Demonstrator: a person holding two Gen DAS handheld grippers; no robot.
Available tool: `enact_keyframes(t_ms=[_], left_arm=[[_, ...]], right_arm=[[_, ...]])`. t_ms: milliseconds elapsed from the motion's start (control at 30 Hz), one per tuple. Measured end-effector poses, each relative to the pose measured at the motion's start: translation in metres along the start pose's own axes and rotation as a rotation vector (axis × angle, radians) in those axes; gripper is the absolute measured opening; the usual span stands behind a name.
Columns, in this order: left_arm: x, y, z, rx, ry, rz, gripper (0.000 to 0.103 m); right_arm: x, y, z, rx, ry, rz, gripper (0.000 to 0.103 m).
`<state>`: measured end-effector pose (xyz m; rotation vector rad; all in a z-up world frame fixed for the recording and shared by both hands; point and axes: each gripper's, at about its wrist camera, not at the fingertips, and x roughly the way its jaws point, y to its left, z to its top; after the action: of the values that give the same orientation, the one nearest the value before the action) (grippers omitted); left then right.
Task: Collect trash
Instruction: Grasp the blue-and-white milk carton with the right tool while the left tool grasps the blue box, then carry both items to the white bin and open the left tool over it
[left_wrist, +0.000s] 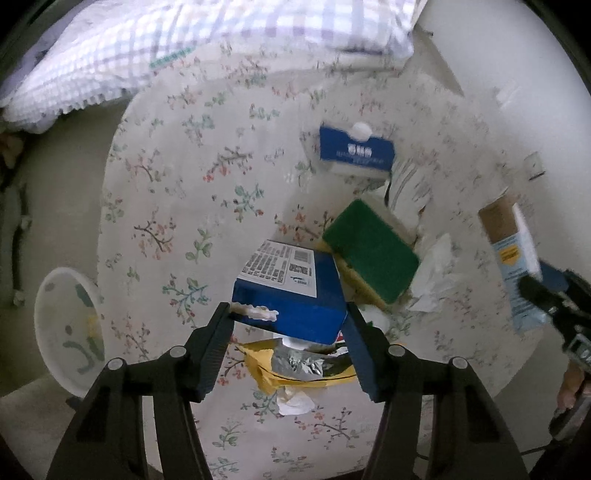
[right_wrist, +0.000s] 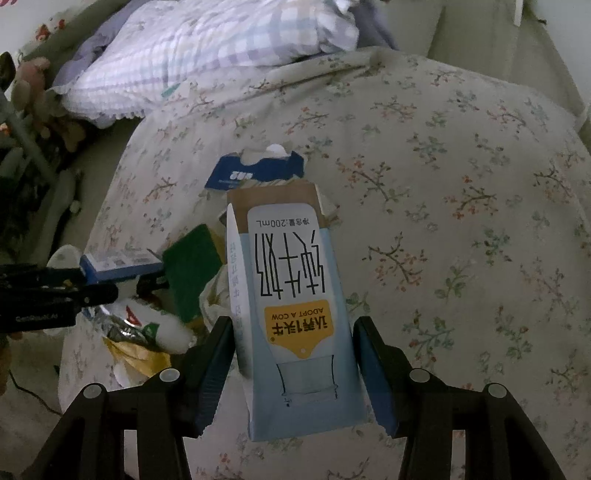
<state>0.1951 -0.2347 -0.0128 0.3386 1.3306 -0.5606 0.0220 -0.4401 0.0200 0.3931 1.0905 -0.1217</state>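
A pile of trash lies on the floral bedspread (left_wrist: 177, 192). My left gripper (left_wrist: 288, 308) points down at it, and its pads press both sides of a dark blue box (left_wrist: 291, 291) with a white printed label. Under the box lie a yellow and silver wrapper (left_wrist: 299, 369) and a white tissue scrap (left_wrist: 295, 402). A green and yellow sponge (left_wrist: 371, 251) leans against the box. My right gripper (right_wrist: 291, 325) is shut on a pale blue milk carton (right_wrist: 291, 295) and holds it above the bed. That carton (left_wrist: 513, 254) also shows at the right edge of the left wrist view.
A blue tissue box (left_wrist: 356, 149) sits further back on the bed, and crumpled white paper (left_wrist: 432, 277) lies right of the sponge. A checked pillow (left_wrist: 184, 44) lies at the head. A white patterned bowl (left_wrist: 66, 328) stands off the bed's left edge.
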Motion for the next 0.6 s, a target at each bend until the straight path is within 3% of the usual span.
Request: enact_keyframes(t_ms=[300, 600], left_arm=[[-0.048, 0.045, -0.018, -0.092, -0.119, -0.059, 0.062], [-0.082, 0.129, -0.071, -0.214, -0.202, -0.064, 0.062]], right_arm=[[-0.01, 0.031, 0.0, -0.044, -0.006, -0.012, 0.057], [-0.01, 0.094, -0.002, -0.117, -0.008, 0.018, 0.057]])
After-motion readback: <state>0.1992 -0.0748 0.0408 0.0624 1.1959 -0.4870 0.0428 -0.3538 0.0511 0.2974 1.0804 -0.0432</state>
